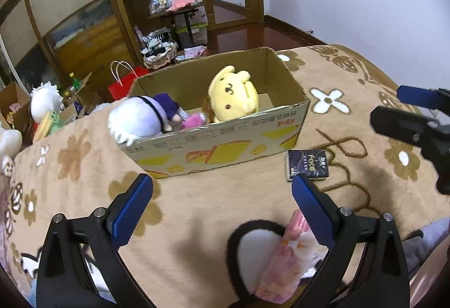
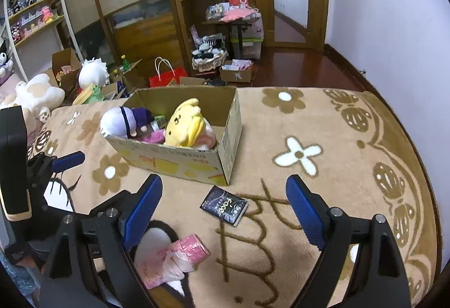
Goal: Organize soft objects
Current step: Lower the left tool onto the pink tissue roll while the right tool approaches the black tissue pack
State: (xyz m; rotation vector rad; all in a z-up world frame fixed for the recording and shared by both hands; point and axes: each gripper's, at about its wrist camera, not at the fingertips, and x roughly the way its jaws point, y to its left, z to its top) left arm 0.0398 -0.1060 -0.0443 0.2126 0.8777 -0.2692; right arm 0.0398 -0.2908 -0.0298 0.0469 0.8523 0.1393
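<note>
Left hand-held gripper (image 1: 222, 190): we see its fingers spread wide, nothing between them, hovering over the blanket (image 1: 197, 209).
Right hand-held gripper (image 2: 223, 190): fingers apart too — empty.
Box (image 1: 225, 145): ahead of both grippers, on the blanket, open at the top.
Yellow plush (image 1: 232, 95): inside the box, toward its right end in the left view.
White-haired doll (image 1: 135, 118): in the box's left end, head leaning on the rim.
Tissue pack (image 2: 224, 205): dark, flat on the blanket, just ahead of the right gripper, beside the box's near corner.
Pink pack (image 2: 180, 257): wrapped in plastic, close under the right gripper's left finger — we find it beside the left gripper's right finger.
</note>
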